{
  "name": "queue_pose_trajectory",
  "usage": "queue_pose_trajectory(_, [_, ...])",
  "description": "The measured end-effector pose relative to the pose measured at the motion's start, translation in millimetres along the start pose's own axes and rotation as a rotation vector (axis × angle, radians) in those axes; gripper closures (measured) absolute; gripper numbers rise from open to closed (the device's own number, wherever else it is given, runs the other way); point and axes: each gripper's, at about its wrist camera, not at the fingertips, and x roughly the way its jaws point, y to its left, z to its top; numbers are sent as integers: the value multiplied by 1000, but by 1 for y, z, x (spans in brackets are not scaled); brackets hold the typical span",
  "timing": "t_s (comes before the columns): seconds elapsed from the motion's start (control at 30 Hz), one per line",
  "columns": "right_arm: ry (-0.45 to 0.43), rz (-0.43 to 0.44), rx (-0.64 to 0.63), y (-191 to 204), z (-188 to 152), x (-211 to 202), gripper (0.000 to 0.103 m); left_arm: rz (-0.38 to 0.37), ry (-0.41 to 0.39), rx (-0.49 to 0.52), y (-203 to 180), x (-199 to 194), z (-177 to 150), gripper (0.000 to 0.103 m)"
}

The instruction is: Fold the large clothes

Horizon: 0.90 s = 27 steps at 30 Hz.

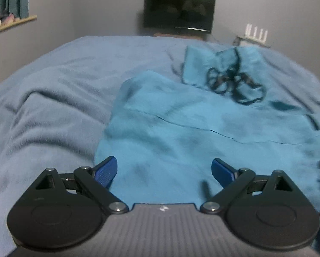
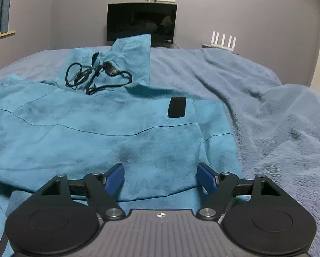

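Teal hooded garment (image 2: 108,132) spread flat on the bed (image 1: 52,90), hood (image 2: 127,60) at the far end.
Right view shows a black patch (image 2: 176,107) on its chest; left view doesn't, only the black drawcord (image 1: 234,83) tangle below the hood. My left gripper (image 1: 164,172) hangs low over the garment's near left part, jaws apart, nothing held. My right gripper (image 2: 161,178) likewise over the near hem, jaws apart and empty.

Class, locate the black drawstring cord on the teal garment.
The black drawstring cord lies tangled at the collar of the teal garment, far end of the bed; upper left in the right wrist view, upper right in the left.
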Motion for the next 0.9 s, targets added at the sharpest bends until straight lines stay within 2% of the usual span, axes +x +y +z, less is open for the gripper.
queue_pose_trajectory(0.07, [-10, -10, -6, 2, 0, -10, 15, -32, 31, 21, -5, -17, -8, 7])
queue_pose_trajectory(0.17, [-11, -3, -30, 7, 5, -29, 15, -87, 80, 68, -11, -42, -17, 7])
queue_pose_trajectory(0.27, [-16, 40, -119, 15, 13, -60, 13, -227, 140, 96, -17, -67, -23, 7])
queue_pose_trajectory(0.37, [-3, 161, -177, 15, 19, -98, 13, -393, 188, 174, -30, -93, -32, 7])
queue_pose_trajectory(0.43, [20, 257, -181, 10, 23, -122, 11, -475, 221, 273, -45, -110, -39, 7])
queue_pose_trajectory(0.5, [66, 370, -192, 6, 23, -142, 10, -450, 228, 393, -58, -124, -51, 7])
queue_pose_trajectory(0.57, [104, 440, -240, 9, 18, -159, 10, -407, 237, 472, -61, -132, -61, 7])
queue_pose_trajectory(0.63, [144, 475, -313, 12, 7, -172, 10, -399, 295, 448, -51, -130, -67, 7])
queue_pose_trajectory(0.7, [189, 468, -365, 13, -8, -178, 12, -383, 333, 393, -33, -129, -70, 7])
queue_pose_trajectory(0.8, [183, 437, -288, -5, -13, -192, 13, -345, 269, 340, -3, -152, -64, 7])
queue_pose_trajectory(0.9, [132, 444, -230, -32, -8, -219, 13, -309, 206, 284, 27, -183, -53, 7])
